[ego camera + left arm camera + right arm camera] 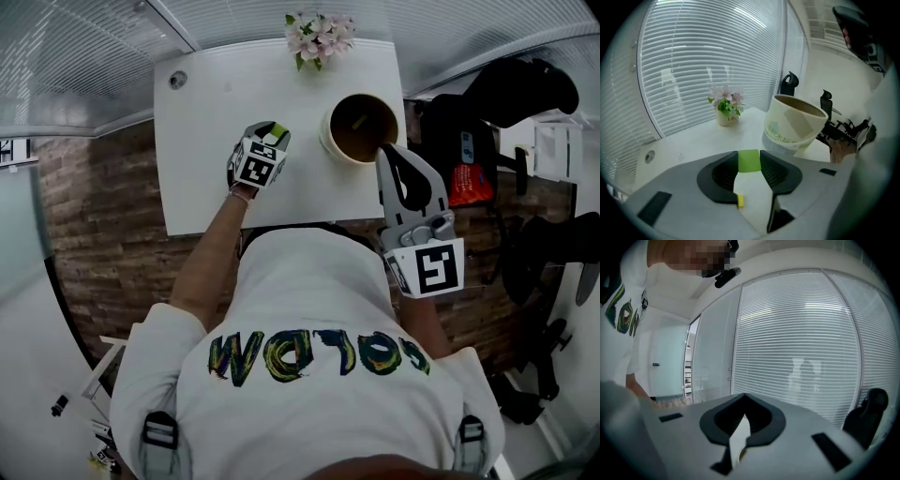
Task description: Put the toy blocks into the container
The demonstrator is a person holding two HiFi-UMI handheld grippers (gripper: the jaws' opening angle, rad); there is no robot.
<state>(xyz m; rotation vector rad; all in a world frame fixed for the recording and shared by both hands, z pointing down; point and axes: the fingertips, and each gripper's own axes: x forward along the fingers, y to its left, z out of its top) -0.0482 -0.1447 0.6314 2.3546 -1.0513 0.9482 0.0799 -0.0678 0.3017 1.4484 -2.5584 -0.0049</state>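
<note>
The left gripper (749, 155) is pinching the green block (749, 161) between its pads, hovering over the white table (693, 140). Just beyond, to the right, the container (794, 126) is leaning. The right gripper (387, 150) is clamping its rim, jaws pressed close. The container's green print is blurring past reading; on the flower pot (726, 118) behind, the label is seemingly reading "Life".

We find the head view dim, its edges bowed by the wide lens. Daylight enters through the white slatted window blinds (717, 56), bright in both gripper views, whose corners are black. The cream round paper container (794, 124) casts a soft shadow on the white tabletop (693, 140); the flat green toy block (749, 160) shows sharp.
</note>
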